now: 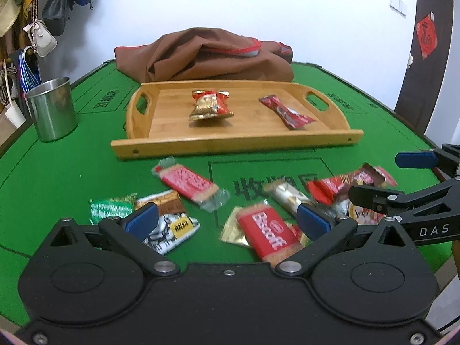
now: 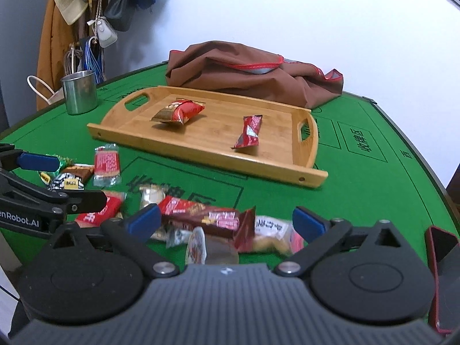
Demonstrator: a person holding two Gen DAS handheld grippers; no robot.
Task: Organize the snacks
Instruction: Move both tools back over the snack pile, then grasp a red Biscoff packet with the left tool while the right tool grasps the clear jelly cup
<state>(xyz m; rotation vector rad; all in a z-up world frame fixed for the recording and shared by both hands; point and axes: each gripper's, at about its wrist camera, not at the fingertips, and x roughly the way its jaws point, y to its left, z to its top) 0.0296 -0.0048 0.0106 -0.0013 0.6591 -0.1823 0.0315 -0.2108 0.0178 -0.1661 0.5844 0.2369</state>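
Two snacks already lie in the wooden tray (image 1: 235, 143) as my left wrist camera sees it: a red-and-gold pouch (image 1: 210, 105) near the middle and a dark red stick pack (image 1: 286, 112) to its right, well apart. My left gripper (image 1: 228, 220) hangs released over the green counter (image 1: 57, 178), its blue pads spread wide with nothing between them. Just below it lies a red Biscoff pack (image 1: 268, 234); a black-and-white wrapper (image 1: 169, 227) sits by the left pad, a pink wafer bar (image 1: 188, 182) farther out. A steel cup (image 1: 53, 109) stands left of the tray, a brown bag (image 1: 207, 57) behind it.

From my right wrist camera, my right gripper (image 2: 227, 222) is also released, hovering above a long red-brown bar (image 2: 207, 217) and a pale snack packet (image 2: 270, 230) on the counter. The tray (image 2: 218, 155) sits beyond, holding the same two snacks. A red-edged phone (image 2: 441, 261) lies at the right edge.
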